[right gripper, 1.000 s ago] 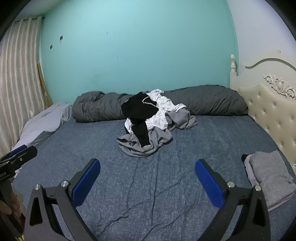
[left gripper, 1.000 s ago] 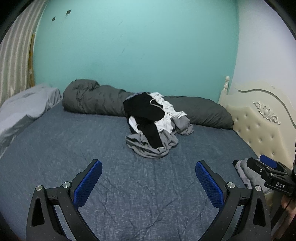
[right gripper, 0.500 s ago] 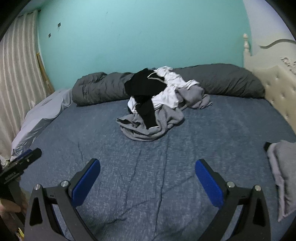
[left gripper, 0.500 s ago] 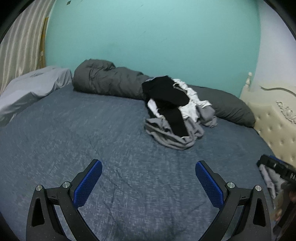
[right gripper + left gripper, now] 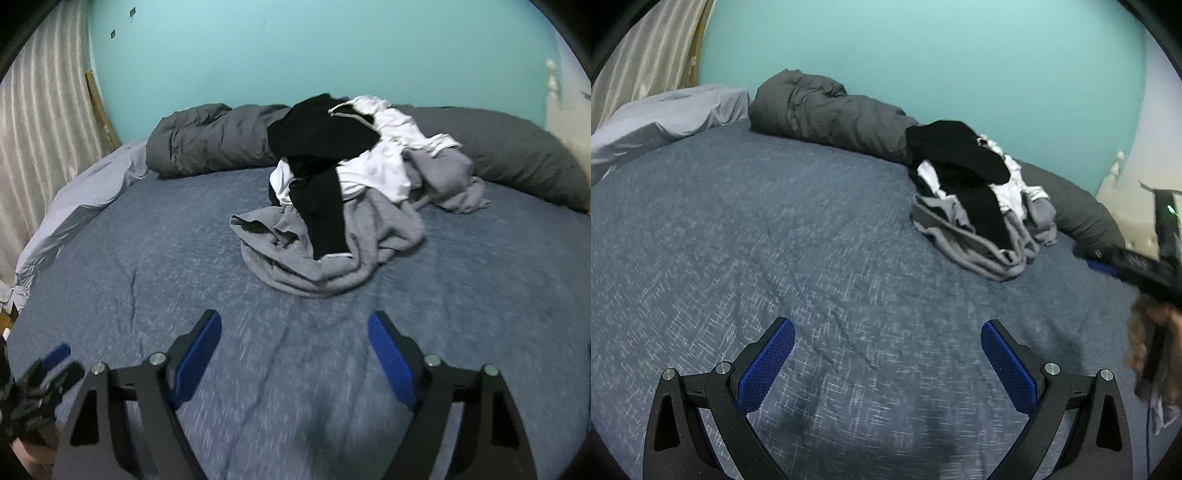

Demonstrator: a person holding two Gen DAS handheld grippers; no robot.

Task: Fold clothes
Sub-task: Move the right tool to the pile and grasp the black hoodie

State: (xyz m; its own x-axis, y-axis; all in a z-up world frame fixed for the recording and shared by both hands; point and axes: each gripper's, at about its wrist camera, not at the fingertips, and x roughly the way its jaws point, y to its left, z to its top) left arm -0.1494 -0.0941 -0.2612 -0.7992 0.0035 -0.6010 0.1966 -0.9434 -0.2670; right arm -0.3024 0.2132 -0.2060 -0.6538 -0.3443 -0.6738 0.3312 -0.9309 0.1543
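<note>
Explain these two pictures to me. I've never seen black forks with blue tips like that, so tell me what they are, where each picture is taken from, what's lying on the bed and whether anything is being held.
Those forks are hand-held grippers, one in each of a person's hands. Each carries a camera looking along its two blue-padded fingers.

One picture looks from the left gripper, the other from the right gripper. Each also glimpses the other gripper at its edge.

On the blue bed lies an unfolded pile of clothes: black, white and grey pieces. Behind it lie a rolled dark grey duvet and a pale pillow.

Nothing is held. Both grippers are open over bare bed; the right one's jaws have just been closing, with nothing between them.
</note>
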